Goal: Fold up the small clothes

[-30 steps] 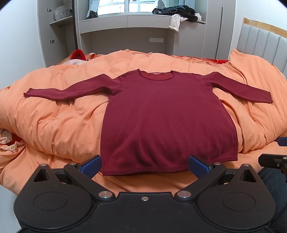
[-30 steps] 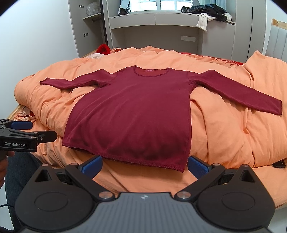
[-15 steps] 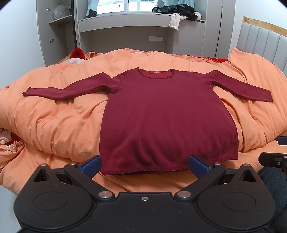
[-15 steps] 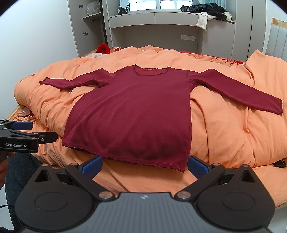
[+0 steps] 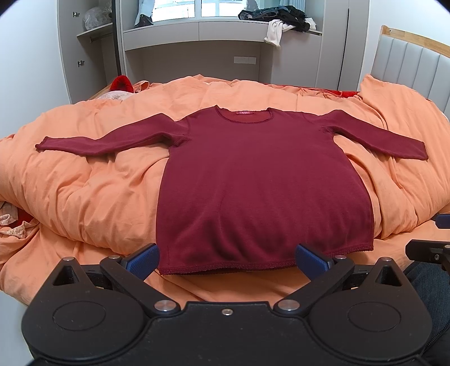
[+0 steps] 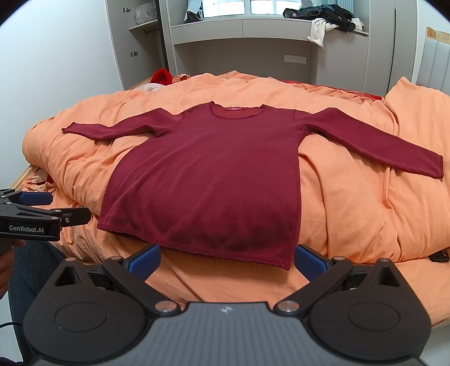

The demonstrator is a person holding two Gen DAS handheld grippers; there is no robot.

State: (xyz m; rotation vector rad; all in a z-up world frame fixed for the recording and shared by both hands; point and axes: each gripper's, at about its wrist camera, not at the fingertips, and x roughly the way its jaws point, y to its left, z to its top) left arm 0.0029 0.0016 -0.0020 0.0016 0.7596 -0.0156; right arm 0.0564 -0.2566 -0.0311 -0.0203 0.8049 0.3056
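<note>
A dark red long-sleeved top lies flat on the orange duvet, neck away from me, both sleeves spread out to the sides. My left gripper is open just short of the hem, nothing between its blue pads. The right gripper is also open, hovering before the hem's right corner and holding nothing. In the right wrist view the left gripper shows at the left edge, held by a hand.
A padded headboard stands at the right. Grey cabinets and a window ledge with piled clothes line the far wall. Red and patterned garments lie at the bed's far left. A dark phone rests on the duvet's right edge.
Both views have shifted very slightly toward the top; the top and both open grippers are otherwise unchanged.
</note>
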